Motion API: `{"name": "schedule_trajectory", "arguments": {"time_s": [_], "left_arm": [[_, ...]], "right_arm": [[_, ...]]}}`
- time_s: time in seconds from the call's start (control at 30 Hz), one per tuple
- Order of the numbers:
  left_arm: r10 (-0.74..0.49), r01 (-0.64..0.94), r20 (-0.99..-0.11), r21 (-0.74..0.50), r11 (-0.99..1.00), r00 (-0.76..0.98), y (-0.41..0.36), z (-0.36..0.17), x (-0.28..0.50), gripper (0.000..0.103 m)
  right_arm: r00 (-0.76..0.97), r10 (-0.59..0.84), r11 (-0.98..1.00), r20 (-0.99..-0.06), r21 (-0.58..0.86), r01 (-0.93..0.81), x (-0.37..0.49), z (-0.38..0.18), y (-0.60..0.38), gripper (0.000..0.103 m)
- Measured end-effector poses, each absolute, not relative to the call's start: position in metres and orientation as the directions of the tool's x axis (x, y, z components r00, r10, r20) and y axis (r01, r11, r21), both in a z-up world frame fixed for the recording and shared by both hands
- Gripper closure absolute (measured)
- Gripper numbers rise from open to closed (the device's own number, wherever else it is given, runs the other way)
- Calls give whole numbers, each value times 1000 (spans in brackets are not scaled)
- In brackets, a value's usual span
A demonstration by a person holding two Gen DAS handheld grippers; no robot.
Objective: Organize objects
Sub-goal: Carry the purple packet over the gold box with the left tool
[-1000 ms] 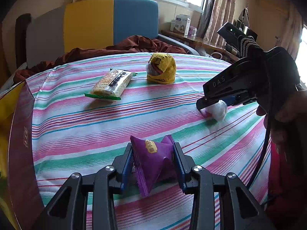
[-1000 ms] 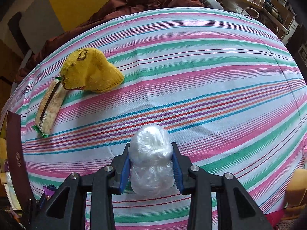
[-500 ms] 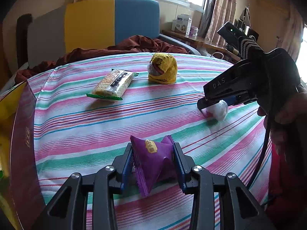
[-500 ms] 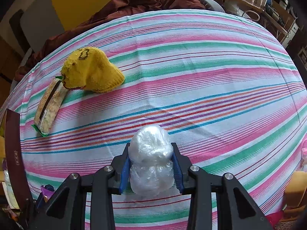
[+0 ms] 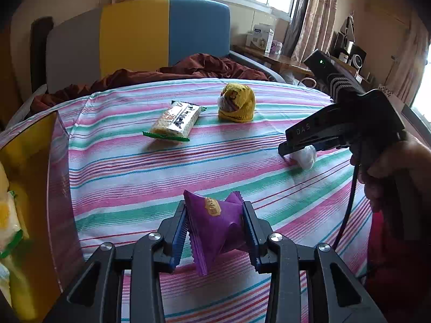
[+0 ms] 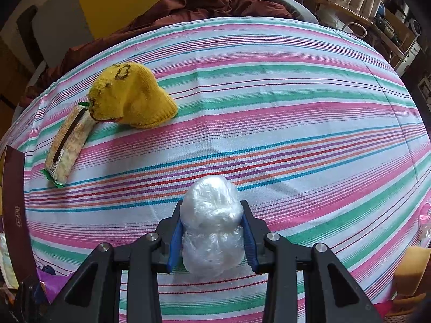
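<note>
My left gripper point(image 5: 215, 224) is shut on a purple snack packet point(image 5: 215, 222), held above the striped tablecloth point(image 5: 134, 172). My right gripper point(image 6: 212, 226) is shut on a clear plastic-wrapped ball point(image 6: 211, 226); in the left wrist view it point(image 5: 304, 150) holds the ball point(image 5: 305, 156) low over the cloth at the right. A cracker pack point(image 5: 176, 121) and a yellow knit hat point(image 5: 237, 103) lie at the far side of the cloth. In the right wrist view the hat point(image 6: 132, 97) partly overlaps the cracker pack point(image 6: 68, 148).
An open box with a yellow inside point(image 5: 29, 188) holding snack packs stands at the left edge; its dark red wall point(image 6: 14, 210) shows in the right wrist view. A brown blanket point(image 5: 188, 67) and a headboard lie behind. A yellow sponge point(image 6: 410, 271) sits at the right.
The left gripper has swung left with the purple packet, bringing the open box more into view. The right gripper has barely moved with the plastic ball.
</note>
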State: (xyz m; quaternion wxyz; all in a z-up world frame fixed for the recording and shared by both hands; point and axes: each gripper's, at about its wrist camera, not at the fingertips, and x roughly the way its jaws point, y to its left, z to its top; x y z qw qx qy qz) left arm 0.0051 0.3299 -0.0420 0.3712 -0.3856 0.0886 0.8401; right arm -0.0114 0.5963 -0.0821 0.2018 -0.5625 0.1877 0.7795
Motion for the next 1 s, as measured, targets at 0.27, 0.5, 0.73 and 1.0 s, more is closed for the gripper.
{"name": "schedule_trajectory", "arguments": {"time_s": [0.27, 0.5, 0.73, 1.0], "left_arm": [[593, -671, -676, -193, -716, -438, 281, -10, 4, 64], [568, -548, -656, -270, -792, -497, 209, 11, -31, 64], [476, -383, -709, -304, -872, -520, 141, 5, -86, 64], [371, -295, -749, -241, -924, -548, 120, 1, -147, 64]], "right_arm": [[-281, 129, -858, -951, 35, -512, -12, -83, 595, 65], [-277, 146, -863, -950, 15, -505, -16, -83, 585, 65], [-270, 161, -868, -949, -5, -497, -25, -82, 566, 65], [-266, 168, -873, -949, -18, -487, -28, -83, 564, 65]]}}
